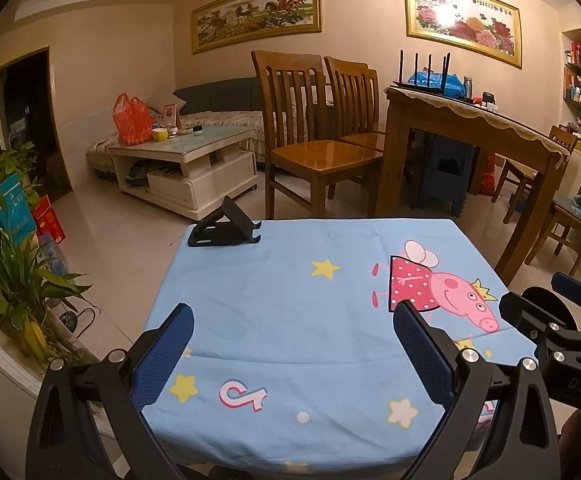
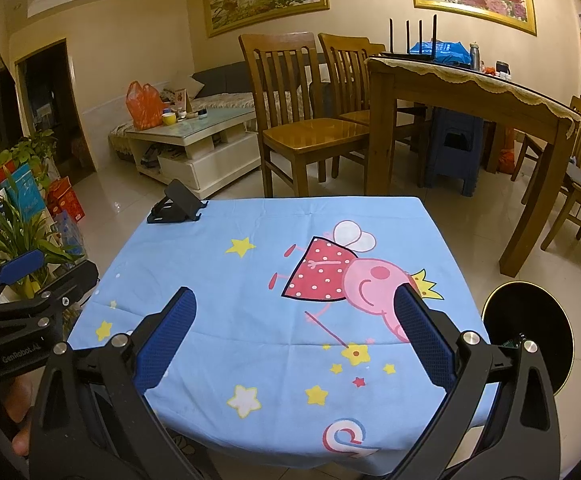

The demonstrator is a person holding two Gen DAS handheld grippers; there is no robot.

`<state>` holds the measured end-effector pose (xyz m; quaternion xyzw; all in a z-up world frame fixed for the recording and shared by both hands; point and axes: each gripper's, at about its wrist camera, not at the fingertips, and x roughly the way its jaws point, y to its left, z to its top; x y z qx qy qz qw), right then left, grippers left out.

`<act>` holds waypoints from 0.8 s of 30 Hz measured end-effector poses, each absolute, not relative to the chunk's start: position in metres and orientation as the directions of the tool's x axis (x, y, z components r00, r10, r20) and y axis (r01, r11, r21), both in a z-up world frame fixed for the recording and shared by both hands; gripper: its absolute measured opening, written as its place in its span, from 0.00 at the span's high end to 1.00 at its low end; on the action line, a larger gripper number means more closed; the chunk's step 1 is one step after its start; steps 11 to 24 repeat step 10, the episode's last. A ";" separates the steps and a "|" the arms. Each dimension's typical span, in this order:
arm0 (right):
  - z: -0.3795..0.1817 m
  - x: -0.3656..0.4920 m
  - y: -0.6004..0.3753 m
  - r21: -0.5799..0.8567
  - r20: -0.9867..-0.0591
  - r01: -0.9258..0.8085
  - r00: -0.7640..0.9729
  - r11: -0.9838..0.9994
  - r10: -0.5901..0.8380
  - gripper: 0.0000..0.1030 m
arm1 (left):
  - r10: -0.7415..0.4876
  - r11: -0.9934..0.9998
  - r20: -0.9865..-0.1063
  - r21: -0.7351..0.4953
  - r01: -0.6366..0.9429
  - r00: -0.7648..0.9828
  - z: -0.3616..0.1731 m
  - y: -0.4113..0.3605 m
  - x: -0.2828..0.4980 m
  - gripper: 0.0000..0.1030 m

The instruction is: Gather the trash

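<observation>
1. No trash shows on the bench [image 1: 290, 320]; its blue cartoon cloth [image 2: 250, 280] lies bare apart from a black phone stand [image 1: 223, 229] at the far corner, about 11 o'clock.
2. A round black bin [image 2: 530, 332] sits beside the bench's edge at 3 o'clock in the right wrist view.
3. The left gripper [image 1: 292, 354] hovers with its jaws spread wide, empty.
4. The right gripper [image 2: 294, 338] is likewise spread wide, empty.

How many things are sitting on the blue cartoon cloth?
1: a black folding phone stand at the far left corner of the blue cartoon tablecloth. The near edge is partly hidden behind the grippers.
</observation>
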<state>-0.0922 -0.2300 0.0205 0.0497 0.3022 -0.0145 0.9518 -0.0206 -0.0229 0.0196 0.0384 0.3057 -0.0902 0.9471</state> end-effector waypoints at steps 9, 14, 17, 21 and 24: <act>0.021 -0.092 -0.230 0.086 -0.576 0.057 0.817 0.995 0.003 0.05 | -0.137 0.983 -0.583 0.022 0.184 0.801 0.020 -0.022 -0.020 0.06; 0.020 -0.092 -0.230 0.086 -0.576 0.058 0.817 0.995 0.003 0.05 | -0.135 0.983 -0.584 0.022 0.182 0.800 0.020 -0.021 -0.020 0.06; 0.020 -0.092 -0.230 0.086 -0.576 0.058 0.817 0.995 0.003 0.05 | -0.135 0.983 -0.584 0.022 0.182 0.800 0.020 -0.021 -0.020 0.06; 0.020 -0.092 -0.230 0.086 -0.576 0.058 0.817 0.995 0.003 0.05 | -0.135 0.983 -0.584 0.022 0.182 0.800 0.020 -0.021 -0.020 0.06; 0.020 -0.092 -0.230 0.086 -0.576 0.058 0.817 0.995 0.003 0.05 | -0.135 0.983 -0.584 0.022 0.182 0.800 0.020 -0.021 -0.020 0.06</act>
